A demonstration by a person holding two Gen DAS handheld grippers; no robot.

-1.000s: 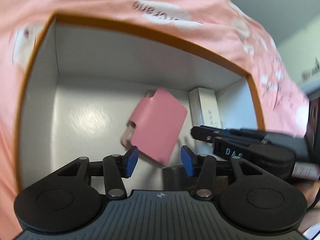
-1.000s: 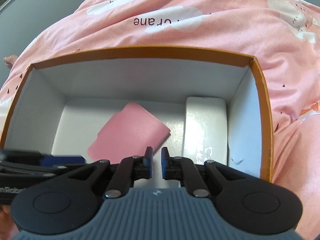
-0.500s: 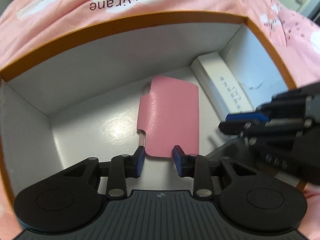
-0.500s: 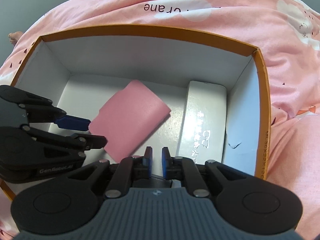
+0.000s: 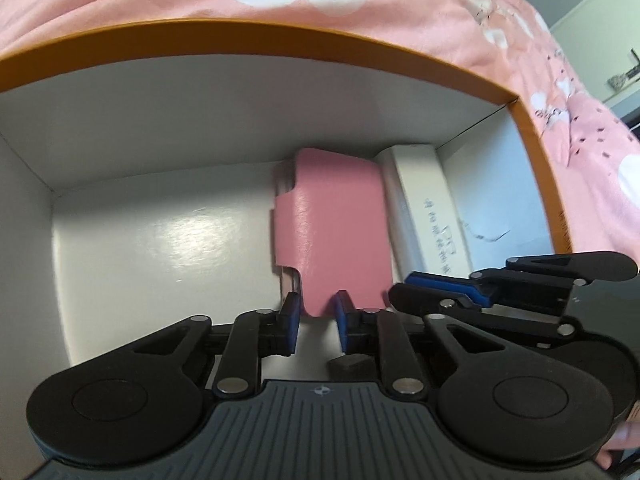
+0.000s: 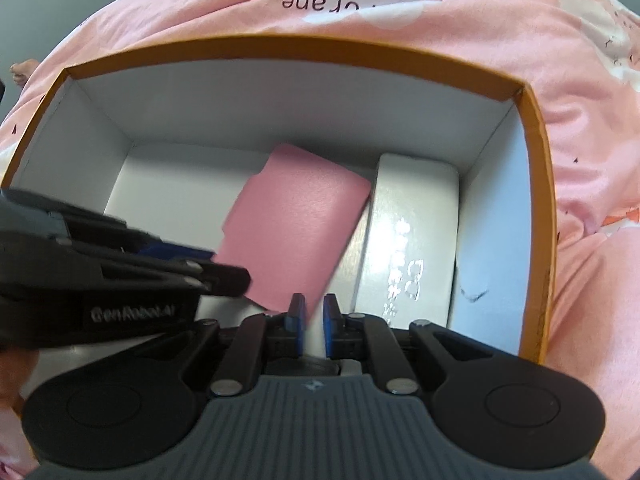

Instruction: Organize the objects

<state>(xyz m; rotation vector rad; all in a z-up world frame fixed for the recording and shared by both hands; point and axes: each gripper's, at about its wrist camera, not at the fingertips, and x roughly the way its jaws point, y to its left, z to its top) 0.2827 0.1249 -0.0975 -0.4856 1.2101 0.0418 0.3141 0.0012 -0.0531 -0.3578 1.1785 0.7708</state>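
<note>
A pink wallet-like case (image 5: pixel 332 224) lies inside a white box with an orange rim (image 5: pixel 280 36), next to a long white case (image 5: pixel 424 208) at the box's right side. My left gripper (image 5: pixel 314 312) sits at the pink case's near end, its jaws narrowly apart around the near edge. My right gripper (image 6: pixel 314 312) is nearly shut just in front of the pink case (image 6: pixel 292 228) and beside the white case (image 6: pixel 408 240). It shows from the side in the left wrist view (image 5: pixel 440 284). The left gripper shows at the left in the right wrist view (image 6: pixel 200 268).
The box (image 6: pixel 540 184) rests on a pink bedspread (image 6: pixel 360 4) with white cloud prints and lettering. The box floor left of the pink case (image 5: pixel 160 248) is bare white. Grey wall shows at the far corners.
The pink case has turned from slanted to lengthwise and now lies against the white case. My left jaws have narrowed at its near end. The right gripper stays nearly shut.
</note>
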